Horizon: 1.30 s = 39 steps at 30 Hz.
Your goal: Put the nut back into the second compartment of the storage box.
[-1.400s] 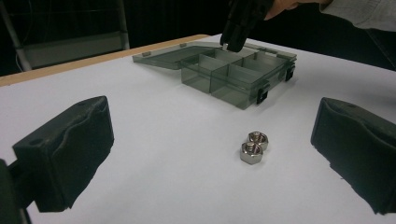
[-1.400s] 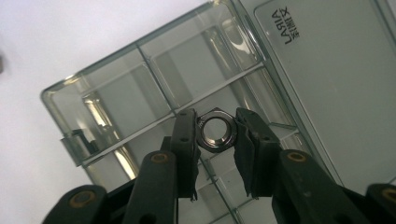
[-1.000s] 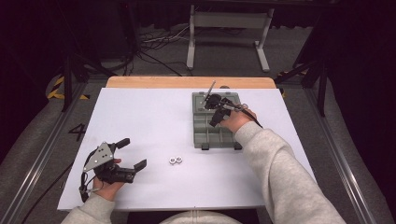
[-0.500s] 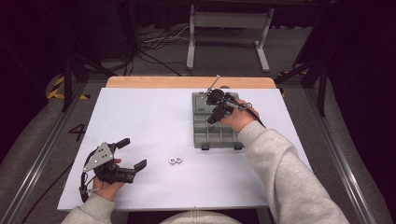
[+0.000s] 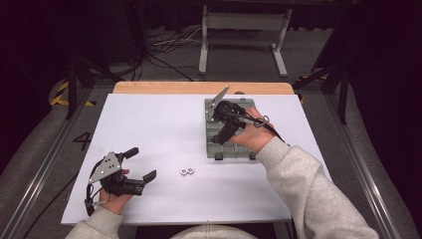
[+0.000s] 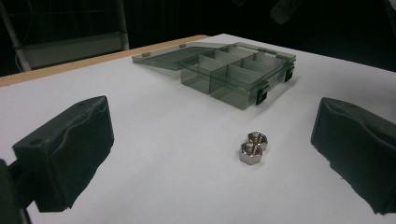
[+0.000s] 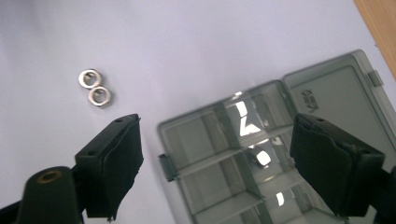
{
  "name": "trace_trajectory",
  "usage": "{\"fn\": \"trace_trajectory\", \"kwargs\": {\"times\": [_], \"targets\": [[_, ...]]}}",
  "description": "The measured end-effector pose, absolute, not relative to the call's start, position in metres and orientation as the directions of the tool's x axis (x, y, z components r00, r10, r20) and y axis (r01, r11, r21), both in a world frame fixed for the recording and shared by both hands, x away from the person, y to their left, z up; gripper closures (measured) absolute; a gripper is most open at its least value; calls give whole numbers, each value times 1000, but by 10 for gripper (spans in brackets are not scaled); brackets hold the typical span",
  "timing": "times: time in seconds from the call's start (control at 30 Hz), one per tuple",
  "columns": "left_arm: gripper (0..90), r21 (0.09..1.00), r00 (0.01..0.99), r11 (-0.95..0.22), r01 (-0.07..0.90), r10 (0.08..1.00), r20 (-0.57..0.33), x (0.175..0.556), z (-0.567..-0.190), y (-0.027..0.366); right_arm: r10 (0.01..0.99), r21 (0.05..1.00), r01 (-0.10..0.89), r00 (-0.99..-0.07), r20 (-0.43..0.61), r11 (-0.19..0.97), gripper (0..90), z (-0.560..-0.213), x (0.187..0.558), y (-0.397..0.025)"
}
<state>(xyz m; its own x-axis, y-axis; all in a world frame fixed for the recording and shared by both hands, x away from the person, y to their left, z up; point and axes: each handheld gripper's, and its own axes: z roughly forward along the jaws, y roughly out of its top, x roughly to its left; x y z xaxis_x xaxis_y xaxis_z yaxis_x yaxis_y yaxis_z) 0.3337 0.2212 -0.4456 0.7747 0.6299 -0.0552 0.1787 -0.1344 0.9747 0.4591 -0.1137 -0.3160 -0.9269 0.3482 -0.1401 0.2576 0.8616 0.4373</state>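
Two steel hex nuts (image 5: 186, 171) (image 6: 252, 147) (image 7: 95, 87) lie touching each other on the white table top. A smoky grey compartment box (image 5: 215, 150) (image 6: 233, 74) (image 7: 219, 154) stands at the right with its lid laid open at the far side. My right gripper (image 5: 222, 135) (image 7: 219, 137) hovers open above the box, holding nothing. A small shiny piece (image 7: 258, 157), perhaps a nut, lies in a middle compartment. My left gripper (image 5: 141, 163) (image 6: 212, 151) rests open near the front left, pointing at the nuts from a short distance.
The white sheet (image 5: 149, 124) covers the table, with a wooden edge (image 5: 199, 87) at the back. Beyond it are a metal stand (image 5: 244, 30) and cables on the dark floor. The person's grey sleeve (image 5: 308, 189) crosses the front right.
The right hand has shifted a little over the box, first away and then back toward the near side. The left gripper and the nuts have stayed put.
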Motion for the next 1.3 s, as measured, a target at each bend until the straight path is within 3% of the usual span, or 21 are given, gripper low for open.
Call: {"fn": "trace_trajectory", "kwargs": {"times": [0.27, 0.9, 1.13, 1.3], "targets": [[0, 975, 773, -133, 176, 632, -54, 334, -446, 222, 247, 440, 163, -959, -142, 883, 202, -324, 431, -87], [0, 976, 773, -128, 177, 631, -58, 333, -445, 222, 123, 367, 73, -986, -113, 927, 262, -377, 405, -44], [0, 976, 774, -131, 174, 631, -53, 333, -445, 222, 110, 317, 76, -990, -90, 945, 337, -399, 407, -39], [0, 976, 773, -130, 177, 631, -57, 333, -445, 222, 116, 278, 94, -991, -67, 956, 439, -413, 413, -34]]}}
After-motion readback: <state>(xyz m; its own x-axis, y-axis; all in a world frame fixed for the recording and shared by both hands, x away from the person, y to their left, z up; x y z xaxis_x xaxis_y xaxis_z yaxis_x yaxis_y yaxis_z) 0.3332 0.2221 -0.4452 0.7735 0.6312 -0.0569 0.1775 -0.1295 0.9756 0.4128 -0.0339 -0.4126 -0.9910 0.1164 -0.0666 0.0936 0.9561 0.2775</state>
